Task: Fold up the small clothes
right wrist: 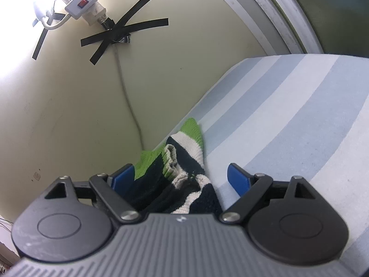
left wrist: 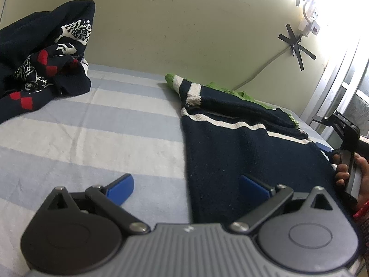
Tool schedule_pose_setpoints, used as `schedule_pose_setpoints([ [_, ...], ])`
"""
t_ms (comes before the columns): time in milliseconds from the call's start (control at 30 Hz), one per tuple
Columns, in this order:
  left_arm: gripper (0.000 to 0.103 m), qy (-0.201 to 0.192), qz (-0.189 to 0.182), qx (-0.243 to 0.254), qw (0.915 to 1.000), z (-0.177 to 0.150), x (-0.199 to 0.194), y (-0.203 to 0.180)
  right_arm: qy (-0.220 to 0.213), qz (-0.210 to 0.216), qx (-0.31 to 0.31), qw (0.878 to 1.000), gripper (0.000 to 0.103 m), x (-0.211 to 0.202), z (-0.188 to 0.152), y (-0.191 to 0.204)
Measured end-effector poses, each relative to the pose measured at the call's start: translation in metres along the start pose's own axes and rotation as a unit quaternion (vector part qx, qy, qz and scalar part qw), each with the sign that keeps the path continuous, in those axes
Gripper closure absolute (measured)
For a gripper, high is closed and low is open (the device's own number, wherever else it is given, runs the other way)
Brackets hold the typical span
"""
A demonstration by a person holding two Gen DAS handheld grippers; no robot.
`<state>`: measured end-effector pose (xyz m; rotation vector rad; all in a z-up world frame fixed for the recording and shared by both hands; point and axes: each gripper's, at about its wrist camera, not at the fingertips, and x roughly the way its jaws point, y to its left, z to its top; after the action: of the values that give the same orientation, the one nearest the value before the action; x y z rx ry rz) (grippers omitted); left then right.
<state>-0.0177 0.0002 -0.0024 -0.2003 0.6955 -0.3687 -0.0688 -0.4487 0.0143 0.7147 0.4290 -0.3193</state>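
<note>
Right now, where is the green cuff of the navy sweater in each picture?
Left wrist view: the green cuff sits mid-picture, at the far tip of the navy sweater.
Right wrist view: the green cuff is just below centre, beyond the open right gripper.
Shared landmark: the crossed black tape on the wall.

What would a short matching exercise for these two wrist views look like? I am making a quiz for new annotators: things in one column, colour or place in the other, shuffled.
Things:
1. striped sweater
2. patterned sweater
3. power strip
4. bedsheet

Descriptions:
A. taped to the wall, red switch
B. pale blue and white bands
C. navy with white stripes and green trim, lying between both open hand-held grippers
D. navy with red diamonds, heaped at the far left

Pairs: 1-C, 2-D, 3-A, 4-B
</note>
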Motion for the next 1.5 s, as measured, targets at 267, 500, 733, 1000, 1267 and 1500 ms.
schedule_pose_setpoints([
  [267,0.000,0.003,0.000,0.013,0.9999,0.000,0.003,-0.005,-0.001,0.005,0.003,1.000,0.013,0.001,0.000,0.000],
  [500,0.000,0.005,0.002,0.020,0.9998,0.000,0.005,-0.008,0.000,0.007,0.003,1.000,0.012,0.001,-0.001,-0.001],
  [733,0.000,0.007,0.006,0.026,0.9996,0.000,0.006,-0.010,-0.001,0.007,0.004,1.000,0.012,0.000,-0.001,-0.001],
  [1000,0.000,0.009,0.015,0.037,0.9992,-0.001,0.008,-0.012,-0.003,0.010,0.008,1.000,0.012,0.000,-0.002,-0.002],
  [1267,0.000,0.011,0.020,0.045,0.9987,-0.001,0.010,-0.013,-0.005,0.011,0.011,1.000,0.012,-0.001,-0.002,-0.002],
  [1500,0.000,0.006,0.013,0.038,0.9992,-0.002,0.007,-0.011,-0.006,0.010,0.011,1.000,0.012,-0.001,-0.002,-0.002],
])
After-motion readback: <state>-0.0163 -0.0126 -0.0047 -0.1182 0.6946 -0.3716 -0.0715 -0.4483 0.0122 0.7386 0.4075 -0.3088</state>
